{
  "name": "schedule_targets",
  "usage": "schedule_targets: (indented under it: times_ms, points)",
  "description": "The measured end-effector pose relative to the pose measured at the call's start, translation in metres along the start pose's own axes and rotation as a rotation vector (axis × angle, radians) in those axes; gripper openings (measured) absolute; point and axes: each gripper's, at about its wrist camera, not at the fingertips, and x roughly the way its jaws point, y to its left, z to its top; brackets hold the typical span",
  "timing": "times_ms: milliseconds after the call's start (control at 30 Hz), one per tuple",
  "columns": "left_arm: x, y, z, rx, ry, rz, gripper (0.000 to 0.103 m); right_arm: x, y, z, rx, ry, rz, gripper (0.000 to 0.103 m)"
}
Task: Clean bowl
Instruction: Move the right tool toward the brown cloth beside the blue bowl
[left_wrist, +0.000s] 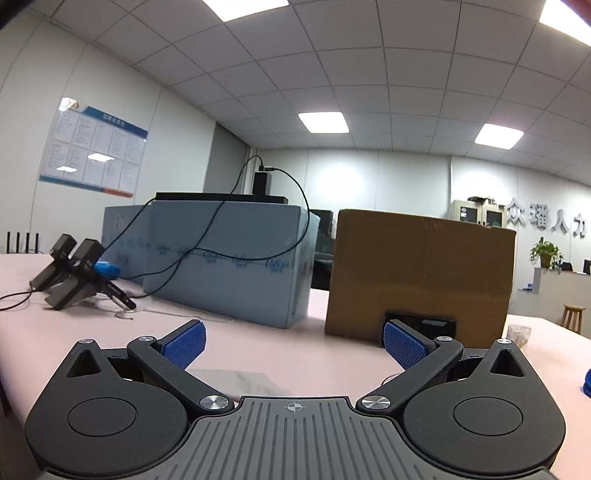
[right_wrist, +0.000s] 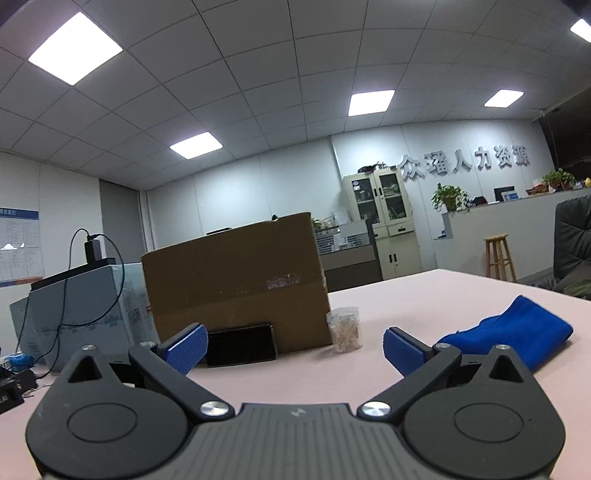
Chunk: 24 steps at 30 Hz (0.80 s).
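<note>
No bowl shows in either view. A folded blue cloth (right_wrist: 517, 334) lies on the pink table (right_wrist: 424, 295) to the right of my right gripper (right_wrist: 295, 349), which is open and empty with its blue pads wide apart. My left gripper (left_wrist: 293, 341) is also open and empty, low over the pink table (left_wrist: 258, 347), facing a brown cardboard box (left_wrist: 417, 273). A sliver of something blue (left_wrist: 587, 384) shows at the right edge of the left wrist view.
A brown cardboard box (right_wrist: 236, 280) and a pale blue box (left_wrist: 229, 254) with a black cable stand ahead. A black phone (right_wrist: 242, 349) leans on the brown box. A clear cup of small pieces (right_wrist: 344, 328) stands beside it. Black gear (left_wrist: 74, 273) lies at left.
</note>
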Motion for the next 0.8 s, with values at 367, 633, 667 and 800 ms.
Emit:
schedule_targets:
  times_ms: [367,633,667,800]
  points:
    - [-0.018,0.017,-0.002,0.074,0.011,0.075,0.103,-0.045,0.045,-0.023,-0.088,-0.184,0.092,0.103]
    - [-0.02,0.013,-0.011,0.113,0.034,0.082,0.103,-0.036,0.039,-0.026,-0.155,-0.229,-0.069,0.103]
    - [-0.02,0.013,-0.012,0.115,0.037,0.082,0.103,-0.036,0.037,-0.027,-0.151,-0.22,-0.071,0.103]
    - [-0.02,0.008,-0.015,0.13,0.042,0.069,0.103,-0.024,0.035,-0.034,-0.141,-0.183,-0.023,0.103]
